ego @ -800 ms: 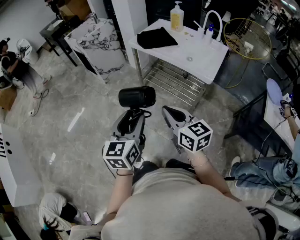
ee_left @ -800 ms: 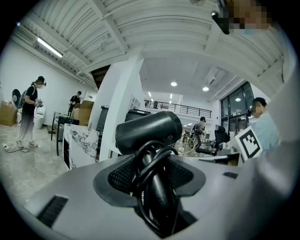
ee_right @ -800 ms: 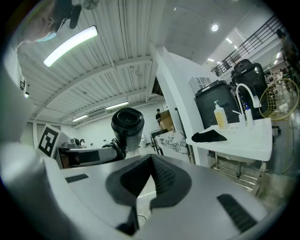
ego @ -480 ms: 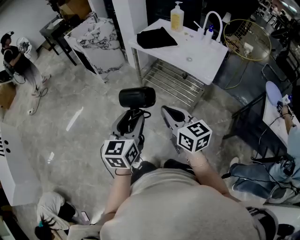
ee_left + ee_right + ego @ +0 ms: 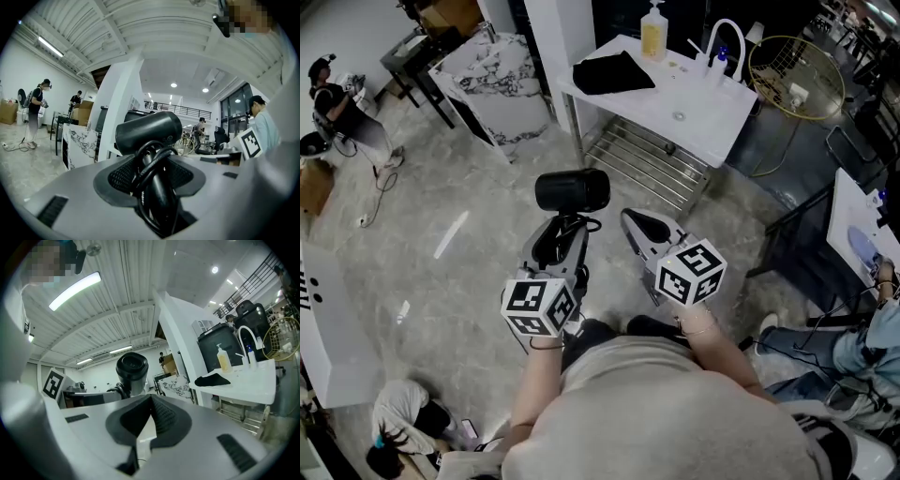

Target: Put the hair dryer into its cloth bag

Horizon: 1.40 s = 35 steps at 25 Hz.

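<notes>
My left gripper (image 5: 559, 234) (image 5: 152, 185) is shut on the handle of a black hair dryer (image 5: 572, 191) (image 5: 149, 132), with the cord wound round the handle between the jaws. The dryer's barrel stands above the jaws, its nozzle facing the right gripper view (image 5: 132, 367). My right gripper (image 5: 642, 225) (image 5: 149, 420) is shut with nothing in it, held level just right of the dryer. A black cloth bag (image 5: 612, 73) (image 5: 213, 379) lies flat on the white table (image 5: 712, 112) ahead, at its left end. Both grippers hang over the floor, short of the table.
On the table stand a soap bottle (image 5: 653, 34) and a white tap (image 5: 724, 42). A metal rack (image 5: 652, 167) sits under it. A marble-faced counter (image 5: 492, 89) is at the left, a gold wire basket (image 5: 794, 75) at the right. People stand far left and sit at the right.
Both grippers and the dryer stay almost where they were. The person at the far left has walked a little further away.
</notes>
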Motion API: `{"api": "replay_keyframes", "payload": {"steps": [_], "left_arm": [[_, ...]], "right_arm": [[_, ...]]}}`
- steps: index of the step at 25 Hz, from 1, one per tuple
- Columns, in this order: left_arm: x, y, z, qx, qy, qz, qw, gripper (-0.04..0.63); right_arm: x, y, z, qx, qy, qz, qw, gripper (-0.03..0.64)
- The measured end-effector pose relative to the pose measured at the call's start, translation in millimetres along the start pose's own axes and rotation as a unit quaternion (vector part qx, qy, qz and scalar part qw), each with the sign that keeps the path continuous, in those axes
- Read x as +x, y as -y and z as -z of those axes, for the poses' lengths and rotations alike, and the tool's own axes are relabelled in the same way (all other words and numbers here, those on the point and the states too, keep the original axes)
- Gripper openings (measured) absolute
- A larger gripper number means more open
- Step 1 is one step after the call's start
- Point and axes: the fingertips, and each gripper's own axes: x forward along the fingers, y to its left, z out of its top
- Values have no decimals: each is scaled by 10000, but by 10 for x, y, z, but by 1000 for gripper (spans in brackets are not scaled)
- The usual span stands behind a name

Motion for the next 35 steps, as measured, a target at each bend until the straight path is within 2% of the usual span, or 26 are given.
{"api": "replay_keyframes", "payload": {"steps": [10,18,24,35], "left_arm": [[47,116,2,-82,235,-156,9996,198],[361,-105,-78,-124,335,-68,9993,198],[771,-555,-250,-158,405,59,9990,198],[1505,-1781,-780,-222,483,207,9984,198]], "right_arm": [[-216,241,154,229,-3,-44,9997,-2],[71,462,77,206,70,6,9998,-2],[625,689,-34,160,106,82,9998,-2],[2041,966,-373,77,40,181,9998,-2]]}}
